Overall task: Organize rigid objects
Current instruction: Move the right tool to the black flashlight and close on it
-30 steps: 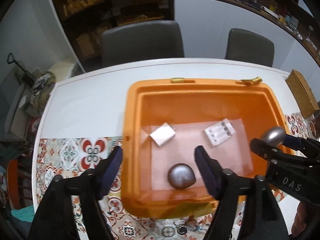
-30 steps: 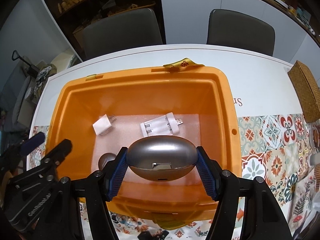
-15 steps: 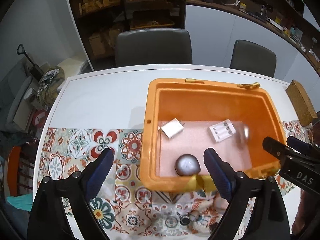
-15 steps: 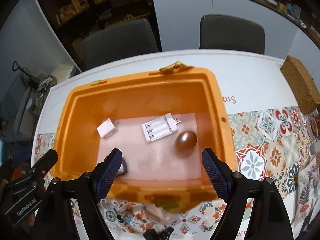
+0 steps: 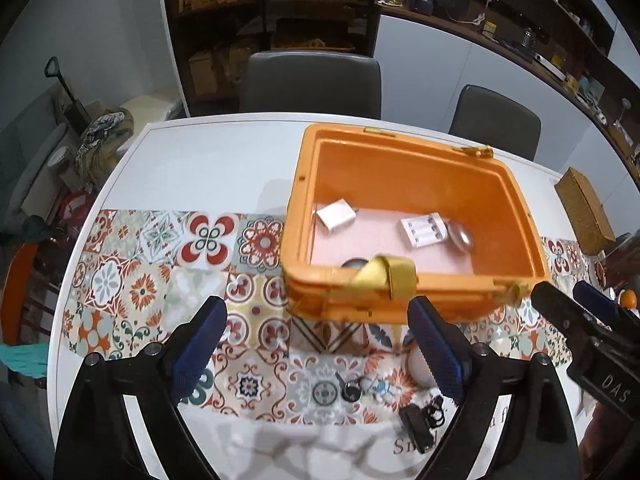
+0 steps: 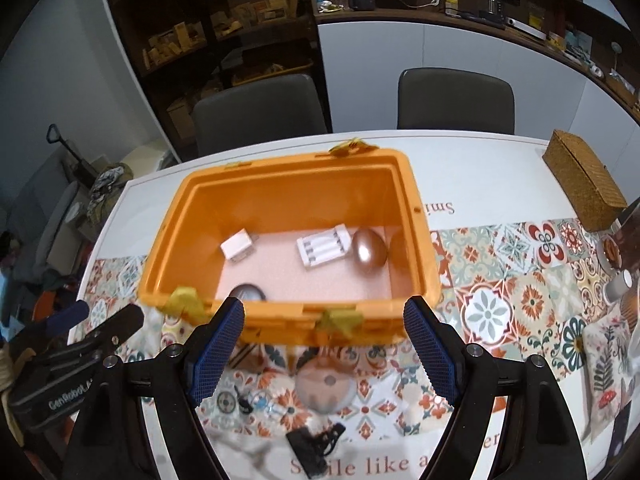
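An orange bin (image 5: pixel 516 208) (image 6: pixel 412 220) stands on the table. Inside lie a white charger cube (image 5: pixel 335 215) (image 6: pixel 237 245), a white battery holder (image 5: pixel 423 231) (image 6: pixel 325 246), a silver egg-shaped case (image 5: pixel 461 236) (image 6: pixel 369 251) and a second silver case (image 5: pixel 355 263) (image 6: pixel 248 292) at the near wall. My left gripper (image 5: pixel 318 344) is open and empty, back from the bin. My right gripper (image 6: pixel 322 344) is open and empty in front of the bin. On the table near me lie a round white disc (image 6: pixel 326 384), a key (image 5: pixel 349 389) and a black key fob (image 5: pixel 416 420) (image 6: pixel 314 442).
A patterned runner (image 5: pixel 140 280) covers the near table. A woven box (image 5: pixel 584 210) (image 6: pixel 584 184) sits at the right edge. Cups and small items (image 6: pixel 616 272) stand far right. Two grey chairs (image 5: pixel 312 80) stand behind the table.
My right gripper opened and dropped the silver egg-shaped case into the bin, where it came to rest by the battery holder. Both grippers pulled back and up from the bin.
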The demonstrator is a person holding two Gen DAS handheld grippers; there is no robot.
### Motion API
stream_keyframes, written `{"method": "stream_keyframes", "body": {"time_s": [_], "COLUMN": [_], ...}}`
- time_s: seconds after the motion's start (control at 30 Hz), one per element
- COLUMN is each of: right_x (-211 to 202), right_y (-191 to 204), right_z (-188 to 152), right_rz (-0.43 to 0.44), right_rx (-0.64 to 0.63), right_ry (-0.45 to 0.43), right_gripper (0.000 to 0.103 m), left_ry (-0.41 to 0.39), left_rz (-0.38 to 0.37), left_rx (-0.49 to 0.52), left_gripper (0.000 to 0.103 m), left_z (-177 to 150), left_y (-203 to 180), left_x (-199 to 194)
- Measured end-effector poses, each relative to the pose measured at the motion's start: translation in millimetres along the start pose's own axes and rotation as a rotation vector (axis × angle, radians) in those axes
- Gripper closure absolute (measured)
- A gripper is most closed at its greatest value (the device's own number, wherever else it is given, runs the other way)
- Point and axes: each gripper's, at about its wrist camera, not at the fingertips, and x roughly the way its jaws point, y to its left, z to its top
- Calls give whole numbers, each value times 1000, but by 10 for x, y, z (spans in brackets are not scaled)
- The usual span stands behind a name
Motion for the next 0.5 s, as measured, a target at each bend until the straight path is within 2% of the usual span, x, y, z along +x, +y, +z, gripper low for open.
{"method": "stream_keyframes", "body": {"time_s": [0.27,0.5], "right_x": [21,122], "right_y": [-5,-25], "right_z": [-366,-598], "right_rz": [9,24], "right_rx": [-6,-4], "right_ry": [42,90], "right_gripper": [21,21], "left_ry": [11,53], "left_rz": [55,63], "left_rx": [24,7], "left_gripper": [10,10], "left_z": [-309,-550], "left_y": [-11,35], "left_x": [-31,32]}}
